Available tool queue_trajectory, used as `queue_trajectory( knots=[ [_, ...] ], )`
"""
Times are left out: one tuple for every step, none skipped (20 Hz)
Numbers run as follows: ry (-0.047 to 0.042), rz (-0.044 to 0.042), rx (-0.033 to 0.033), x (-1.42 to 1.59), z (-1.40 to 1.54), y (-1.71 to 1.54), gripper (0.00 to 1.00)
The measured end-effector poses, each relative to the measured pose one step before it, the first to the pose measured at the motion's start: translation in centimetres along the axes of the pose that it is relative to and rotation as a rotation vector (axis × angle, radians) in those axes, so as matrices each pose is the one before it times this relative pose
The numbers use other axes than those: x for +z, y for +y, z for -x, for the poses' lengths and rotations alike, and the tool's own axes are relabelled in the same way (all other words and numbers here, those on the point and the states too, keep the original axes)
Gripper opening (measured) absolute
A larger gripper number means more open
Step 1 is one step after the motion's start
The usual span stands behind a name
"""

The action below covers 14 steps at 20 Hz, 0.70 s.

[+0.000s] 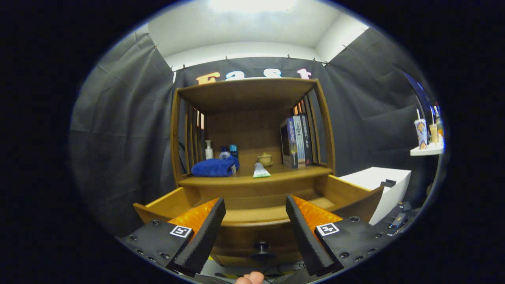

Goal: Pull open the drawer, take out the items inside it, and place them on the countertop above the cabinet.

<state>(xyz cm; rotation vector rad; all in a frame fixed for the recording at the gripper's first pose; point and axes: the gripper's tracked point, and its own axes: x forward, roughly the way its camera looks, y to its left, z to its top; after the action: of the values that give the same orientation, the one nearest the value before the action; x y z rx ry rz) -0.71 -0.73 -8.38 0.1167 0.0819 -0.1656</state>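
You held the gripper (255, 205) with its two fingers spread wide apart and nothing between them, hovering in front of the brown wooden cabinet (252, 118). The wooden drawer (347, 193) stood pulled out toward you, its front panel crossing just ahead of the fingertips and its dark round knob (261, 247) sitting low between the fingers. What you could see of the drawer's inside was bare wood; the part nearest you was hidden behind the front panel. On the countertop (300, 173) above the drawer lay a folded blue towel (215, 167) to the left, with a white pump bottle (208, 150) and two small blue-capped containers (229, 152) just behind it. A green-and-white tube (260, 170) lay near the middle of the countertop, a small yellowish lidded pot (265, 159) sat behind it, and a row of upright dark books (296, 142) stood to the right. A fingertip (249, 278) showed below the knob.
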Motion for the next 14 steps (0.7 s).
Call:
queue_trajectory(
  knots=[
    [0.02724, 0.00540, -0.00323, -1.414, 0.054, -0.160, 0.98],
    [0.02389, 0.00914, 0.00260, -1.248, -0.027, -0.010, 0.98],
    [0.01428, 0.00991, 0.00873, -0.774, -0.177, 0.147, 0.98],
    [0.00907, 0.00624, 0.00921, -0.573, -0.166, 0.114, 0.98],
    [0.01039, 0.00153, 0.00248, -0.518, -0.261, 0.050, 0.98],
    [0.01397, 0.00523, -0.00347, -0.493, -0.120, 0.012, 0.98],
    [0.01032, 0.00933, -0.00326, -0.578, -0.247, -0.203, 0.98],
    [0.00790, 0.00651, -0.00346, -0.431, -0.395, -0.171, 0.98],
    [-0.00186, 0.00557, -0.00292, -0.075, 0.083, -0.260, 0.98],
    [-0.01071, -0.00990, -0.00244, 0.072, 0.161, 0.248, 0.98],
    [0.00242, -0.00362, 0.00159, -0.059, -0.002, 0.158, 0.98],
    [-0.01084, -0.00051, 0.00028, 0.234, -0.269, 0.163, 0.98],
    [0.00213, 0.00341, -0.00335, 0.084, -0.189, -0.029, 0.98],
    [-0.01502, -0.00426, 0.01175, 0.198, -0.558, 0.329, 0.99]
  ],
)
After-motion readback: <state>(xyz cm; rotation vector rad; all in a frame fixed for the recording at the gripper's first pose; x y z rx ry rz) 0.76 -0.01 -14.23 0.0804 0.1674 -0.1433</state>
